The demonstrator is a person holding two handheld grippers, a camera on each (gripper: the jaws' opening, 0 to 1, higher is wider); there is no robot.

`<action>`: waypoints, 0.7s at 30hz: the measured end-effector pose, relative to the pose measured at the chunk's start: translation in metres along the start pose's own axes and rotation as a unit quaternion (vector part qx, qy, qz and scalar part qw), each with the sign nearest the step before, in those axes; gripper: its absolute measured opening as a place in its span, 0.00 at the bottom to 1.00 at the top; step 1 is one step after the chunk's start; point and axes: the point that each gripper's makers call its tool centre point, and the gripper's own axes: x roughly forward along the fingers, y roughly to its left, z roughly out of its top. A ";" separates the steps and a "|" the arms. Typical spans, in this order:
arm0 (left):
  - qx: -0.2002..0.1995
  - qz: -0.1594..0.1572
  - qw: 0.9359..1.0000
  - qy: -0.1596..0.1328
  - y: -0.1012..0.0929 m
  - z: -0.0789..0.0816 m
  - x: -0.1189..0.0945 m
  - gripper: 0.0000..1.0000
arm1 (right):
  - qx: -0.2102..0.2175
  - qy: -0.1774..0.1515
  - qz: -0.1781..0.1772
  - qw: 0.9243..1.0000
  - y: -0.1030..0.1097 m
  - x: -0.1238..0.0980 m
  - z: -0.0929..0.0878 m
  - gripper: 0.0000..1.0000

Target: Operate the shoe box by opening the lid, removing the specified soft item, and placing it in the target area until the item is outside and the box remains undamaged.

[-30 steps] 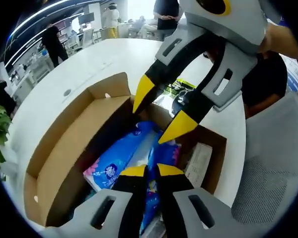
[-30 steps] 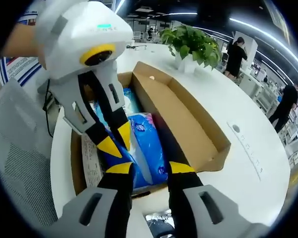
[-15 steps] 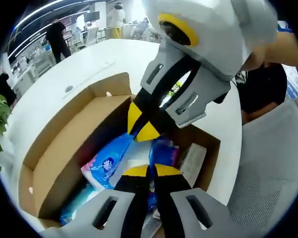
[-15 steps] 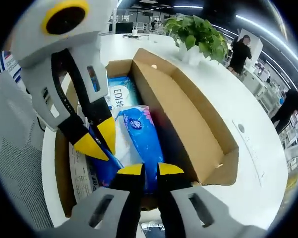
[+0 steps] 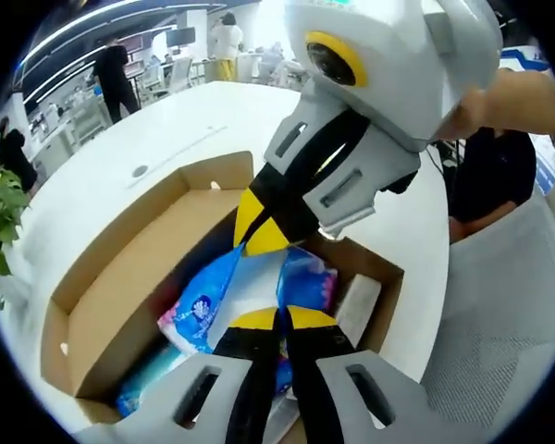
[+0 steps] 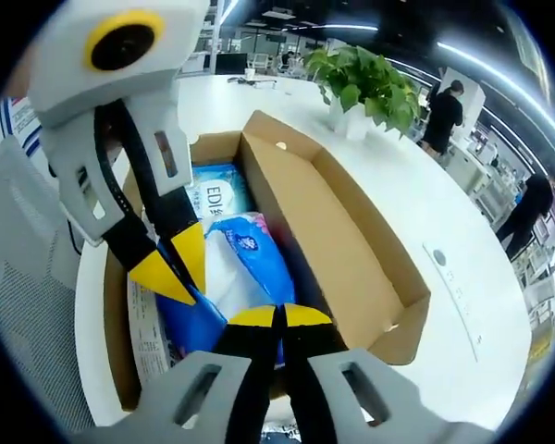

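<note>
An open cardboard shoe box (image 5: 120, 287) lies on the white table with its lid folded back. Inside is a soft blue, white and pink tissue pack (image 5: 203, 301). My left gripper (image 5: 277, 319) is shut on the pack's near edge. My right gripper (image 5: 259, 229) reaches in from the upper right and pinches the pack's far end. In the right gripper view, the right gripper (image 6: 277, 317) is shut on the same pack (image 6: 250, 254), which sits raised above the box (image 6: 342, 250) floor. The left gripper (image 6: 174, 266) comes in from the left, its tips against the pack.
A second pack (image 6: 217, 194) printed with letters lies deeper in the box, beside a white paper slip (image 5: 356, 310). A potted plant (image 6: 365, 83) stands on the table (image 6: 462, 231) beyond the box. A grey mesh chair (image 5: 499, 314) is close by. People stand in the background.
My right gripper went from open to shut on the tissue pack. The left gripper stayed shut. The pack has bunched up and risen slightly between the two grippers.
</note>
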 end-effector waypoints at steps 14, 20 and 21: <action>-0.004 0.010 1.000 -0.024 0.002 0.009 -0.023 0.00 | -0.012 -0.020 -0.003 1.000 -0.004 -0.016 0.023 0.00; 0.003 0.014 0.999 -0.032 0.002 0.017 -0.036 0.00 | -0.024 -0.026 0.000 0.999 -0.005 -0.027 0.034 0.00; 0.005 0.014 0.999 -0.034 0.002 0.018 -0.038 0.00 | -0.026 -0.026 0.000 0.999 -0.005 -0.028 0.035 0.00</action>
